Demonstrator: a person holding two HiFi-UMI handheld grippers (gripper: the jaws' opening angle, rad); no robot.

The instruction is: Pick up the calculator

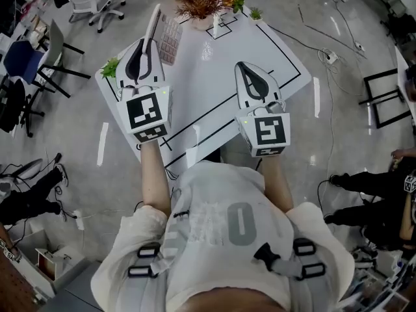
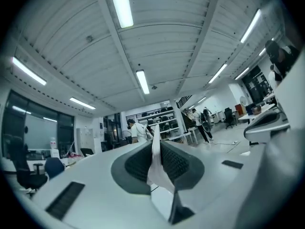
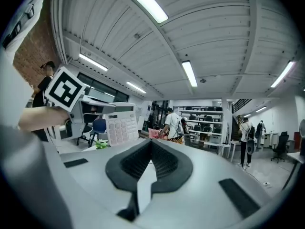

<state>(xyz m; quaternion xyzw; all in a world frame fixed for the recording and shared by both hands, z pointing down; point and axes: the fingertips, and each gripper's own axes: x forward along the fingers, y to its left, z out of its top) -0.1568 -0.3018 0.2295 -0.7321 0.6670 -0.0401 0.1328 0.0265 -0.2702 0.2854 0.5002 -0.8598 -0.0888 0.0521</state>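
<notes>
The calculator point(image 1: 171, 39) is a white slab with grey keys, lifted above the white table point(image 1: 279, 57) and tilted so its keypad faces right. My left gripper point(image 1: 144, 47) is shut on its lower edge. In the left gripper view only the calculator's thin white edge point(image 2: 156, 166) shows, pinched between the dark pads point(image 2: 178, 163). The right gripper view shows the calculator's key face point(image 3: 118, 124) upright at the left, beside the left gripper's marker cube point(image 3: 64, 92). My right gripper point(image 1: 244, 67) hovers over the table's middle, shut with nothing in it.
A dried plant in a pot point(image 1: 203, 0) stands at the table's far edge and a small green plant point(image 1: 112, 67) at its left corner. Office chairs point(image 1: 91, 0) stand to the left. Cables and a power strip point(image 1: 330, 57) lie on the floor at right, near a black frame point(image 1: 383, 99).
</notes>
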